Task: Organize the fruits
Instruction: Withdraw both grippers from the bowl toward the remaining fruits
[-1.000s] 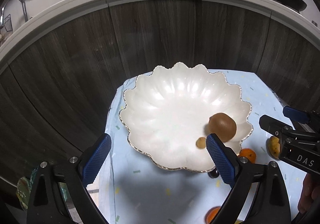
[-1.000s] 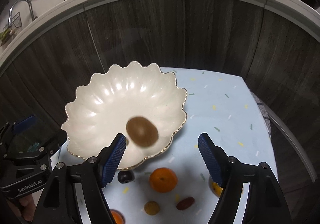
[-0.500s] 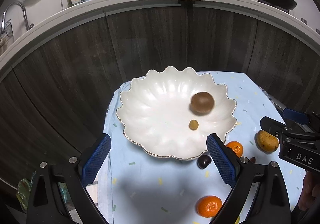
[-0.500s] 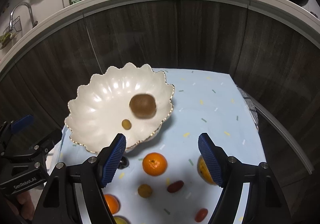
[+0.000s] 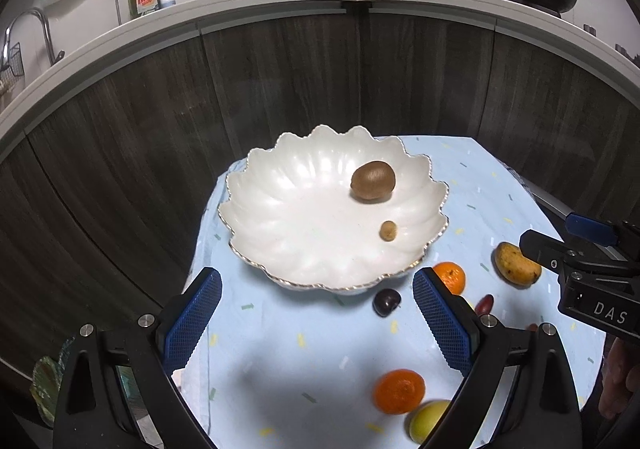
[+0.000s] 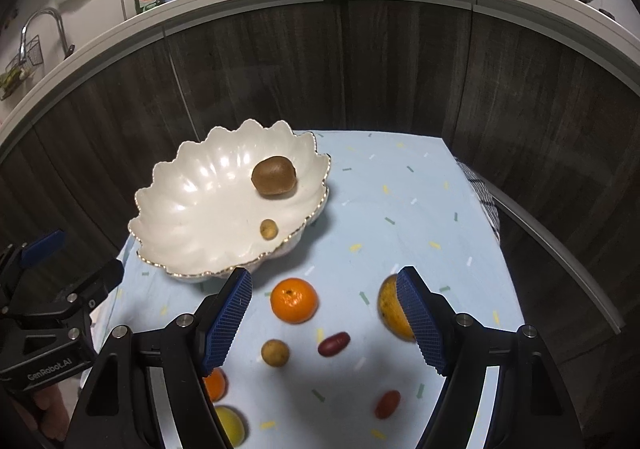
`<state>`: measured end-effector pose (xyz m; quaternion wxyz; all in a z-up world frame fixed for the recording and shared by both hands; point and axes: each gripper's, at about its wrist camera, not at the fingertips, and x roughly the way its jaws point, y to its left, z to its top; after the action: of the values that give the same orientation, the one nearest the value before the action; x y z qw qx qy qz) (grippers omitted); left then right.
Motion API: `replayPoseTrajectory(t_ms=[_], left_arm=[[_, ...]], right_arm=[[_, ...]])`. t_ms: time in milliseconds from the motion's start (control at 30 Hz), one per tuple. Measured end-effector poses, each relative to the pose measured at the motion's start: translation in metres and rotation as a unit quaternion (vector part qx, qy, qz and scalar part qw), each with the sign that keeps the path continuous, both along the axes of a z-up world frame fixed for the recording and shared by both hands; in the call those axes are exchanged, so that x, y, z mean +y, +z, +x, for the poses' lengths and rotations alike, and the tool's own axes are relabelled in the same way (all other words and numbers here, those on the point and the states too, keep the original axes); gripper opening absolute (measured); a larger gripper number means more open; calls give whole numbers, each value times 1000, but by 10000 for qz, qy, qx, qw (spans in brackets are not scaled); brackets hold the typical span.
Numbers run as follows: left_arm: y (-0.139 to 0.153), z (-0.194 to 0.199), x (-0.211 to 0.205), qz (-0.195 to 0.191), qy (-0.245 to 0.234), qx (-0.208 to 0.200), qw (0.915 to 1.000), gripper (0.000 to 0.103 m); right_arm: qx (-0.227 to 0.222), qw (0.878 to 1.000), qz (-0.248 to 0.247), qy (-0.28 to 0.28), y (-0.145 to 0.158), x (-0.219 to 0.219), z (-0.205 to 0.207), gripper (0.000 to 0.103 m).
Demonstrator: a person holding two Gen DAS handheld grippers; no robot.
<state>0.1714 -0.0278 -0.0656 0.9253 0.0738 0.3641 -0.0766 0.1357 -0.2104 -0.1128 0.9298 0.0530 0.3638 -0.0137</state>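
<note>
Surface (image 6: 400, 217), pale blue cloth with confetti print: near edge cut off by both frames, right side runs out of the left wrist view. White scalloped bowl (image 5: 280, 217) sits at the far left of it, fully visible in both views. It looks smaller and farther off than a second ago, with more of the cloth showing in front of it.

Left gripper (image 5: 316, 313): fingers spread, nothing between them. Right gripper (image 6: 326, 319): fingers spread and empty too; only its tip shows in the left view.

Mango (image 6: 390, 309): half hidden behind the right gripper's right finger, not touching that I can tell.

Kiwi (image 5: 373, 181) lies inside the bowl on its right side, sharp now, blurred a second ago and lower in the bowl. Small tan fruit (image 5: 388, 230) is beside it in the bowl, type unclear.

Loose on the cloth: orange (image 6: 294, 300), a second orange (image 5: 399, 391), a yellow fruit (image 5: 428, 419) cut by the finger, a dark cherry (image 5: 386, 301) just in front of the bowl rim, and two red dates (image 6: 334, 344), slightly blurred.
</note>
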Motion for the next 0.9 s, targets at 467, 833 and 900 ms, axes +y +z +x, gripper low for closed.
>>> replayPoseTrajectory(t_ms=[467, 833, 900], left_arm=[[-12, -28, -10, 16, -261, 6, 9997, 98], [-37, -46, -16, 22, -380, 234, 9990, 98], [-41, -50, -18, 17, -405, 278, 9988, 98]], right_arm=[[60, 10000, 26, -60, -19, -6, -38, 75], [78, 9999, -10, -70, -36, -5, -57, 75], [112, 9999, -15, -81, -40, -5, -61, 75]])
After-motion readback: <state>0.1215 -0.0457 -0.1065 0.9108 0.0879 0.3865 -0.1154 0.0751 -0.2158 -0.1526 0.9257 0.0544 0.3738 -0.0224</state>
